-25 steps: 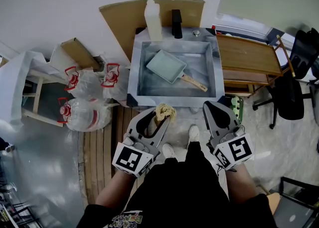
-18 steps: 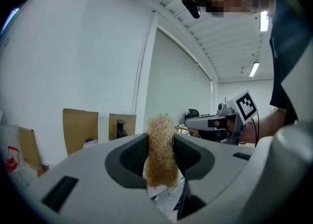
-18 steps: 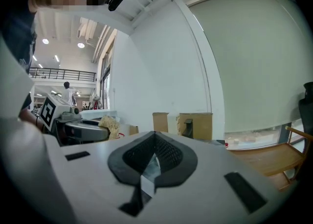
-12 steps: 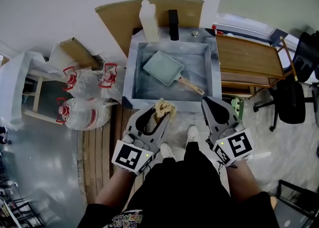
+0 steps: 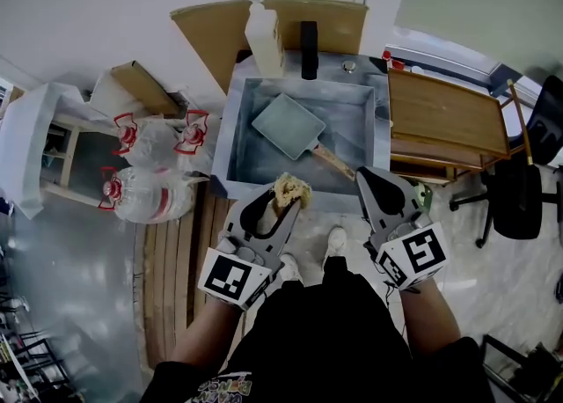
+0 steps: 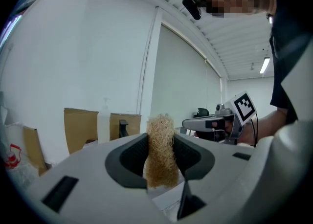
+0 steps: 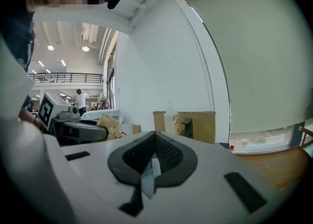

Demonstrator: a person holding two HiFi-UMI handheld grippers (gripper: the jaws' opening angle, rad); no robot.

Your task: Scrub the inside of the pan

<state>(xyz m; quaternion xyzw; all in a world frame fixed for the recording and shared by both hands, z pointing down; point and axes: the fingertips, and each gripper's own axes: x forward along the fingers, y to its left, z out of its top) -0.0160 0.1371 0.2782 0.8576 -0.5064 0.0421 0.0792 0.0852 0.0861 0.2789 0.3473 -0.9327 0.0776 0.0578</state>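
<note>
The left tool (image 5: 283, 208) is clamped on a tan scrubber (image 5: 291, 188) at the near edge of the sink (image 5: 230, 142). The right tool (image 5: 371, 179) is closed and empty, near the sink's near right corner. The pan (image 5: 290, 126) lies inside the sink, with its handle pointing toward that corner.

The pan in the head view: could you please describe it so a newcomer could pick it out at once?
Find the grey metal sink against the white wall, beside the wooden table. The pan lies inside its basin. It is pale green, rectangular and has a wooden handle, unlike the white bottle and black tap standing behind it.
</note>
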